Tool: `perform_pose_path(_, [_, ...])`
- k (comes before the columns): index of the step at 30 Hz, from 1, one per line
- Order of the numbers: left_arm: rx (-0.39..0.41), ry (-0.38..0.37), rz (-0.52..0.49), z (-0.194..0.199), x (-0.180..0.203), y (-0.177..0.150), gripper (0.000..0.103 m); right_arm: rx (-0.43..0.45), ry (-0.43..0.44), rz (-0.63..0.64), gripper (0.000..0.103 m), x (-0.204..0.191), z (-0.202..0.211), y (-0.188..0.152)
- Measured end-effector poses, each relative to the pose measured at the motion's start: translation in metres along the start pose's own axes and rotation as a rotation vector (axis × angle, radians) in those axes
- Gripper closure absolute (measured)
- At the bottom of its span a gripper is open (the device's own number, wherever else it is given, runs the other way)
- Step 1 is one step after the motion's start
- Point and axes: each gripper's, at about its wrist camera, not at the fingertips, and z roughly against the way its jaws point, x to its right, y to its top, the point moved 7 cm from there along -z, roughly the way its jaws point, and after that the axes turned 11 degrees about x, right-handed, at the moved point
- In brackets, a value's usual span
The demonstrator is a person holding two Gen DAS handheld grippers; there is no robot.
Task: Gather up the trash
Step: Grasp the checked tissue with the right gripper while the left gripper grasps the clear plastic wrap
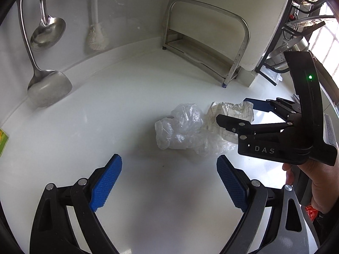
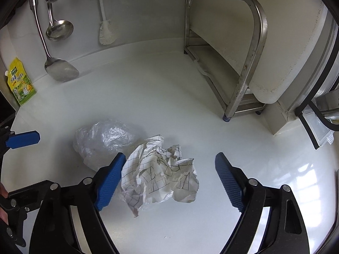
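The crumpled paper [image 2: 161,173], white with a dark grid print, lies on the white counter [image 2: 169,97], touching the crumpled clear plastic bag [image 2: 101,139] just to its far left. The right gripper [image 2: 169,180] straddles the paper, jaws apart: the left pad [image 2: 110,182] is at the paper's edge, the right pad stands clear of it, so nothing is clamped. This looks like the grasp step on the first piece of trash; the next move calls for closing on the wad and lifting it without dragging the bag. The left gripper [image 1: 169,182] hovers near the bag, jaws apart and empty. Open counter surrounds both wads; the steel rack [image 2: 243,63] stands well apart on the far right, the hanging ladles [image 2: 59,29] by the far wall.
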Motion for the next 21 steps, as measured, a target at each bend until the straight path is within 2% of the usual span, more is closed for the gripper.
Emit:
perform_pose_path(2, [-0.001,-0.001,-0.001,-0.001,0.001,0.001,0.014,-0.006,-0.003,0.003,0.054,0.003,0.002,-0.002])
perform_pose_path(9, [0.002,-0.01,-0.001,-0.002,0.005,0.001,0.014,0.017,0.002,-0.001,0.074,0.009,0.015,0.0])
perform_pose_path(16, [0.005,-0.018,-0.001,-0.01,0.012,0.006,0.014,0.072,0.038,-0.054,0.078,0.021,0.049,0.002])
perform_pose_path(21, [0.002,-0.025,-0.024,-0.024,0.022,0.012,0.014,0.093,0.018,-0.064,0.078,0.034,0.071,-0.001])
